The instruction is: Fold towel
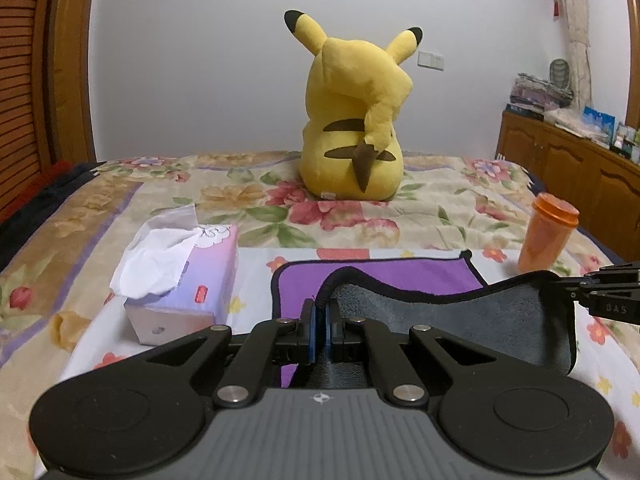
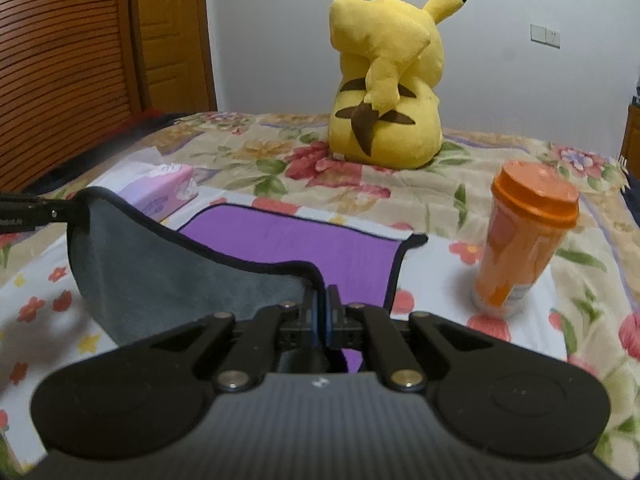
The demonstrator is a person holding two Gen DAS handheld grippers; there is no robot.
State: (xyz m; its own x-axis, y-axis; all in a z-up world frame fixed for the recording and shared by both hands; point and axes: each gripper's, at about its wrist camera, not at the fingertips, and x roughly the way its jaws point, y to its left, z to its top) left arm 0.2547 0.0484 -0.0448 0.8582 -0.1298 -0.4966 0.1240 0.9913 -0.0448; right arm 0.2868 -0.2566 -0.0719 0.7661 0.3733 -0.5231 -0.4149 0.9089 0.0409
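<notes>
Only left view: shelf clutter [image 1: 536, 92]

**Towel lifted at the near edge, bed laid out behind**

Centre of the left wrist view, the towel [image 1: 384, 276] lies on the bed [image 1: 420, 208], its near edge raised between the left gripper [image 1: 320, 320] at lower centre and the right gripper [image 1: 600, 292] at the right edge; the tissue box [image 1: 180, 280] sits just left of the towel; the cup [image 1: 546, 238] stands right of it; the plush toy [image 1: 352, 120] sits behind, upper centre, before the wall [image 1: 192, 60]; the cabinet [image 1: 568, 164] runs along the right.
</notes>
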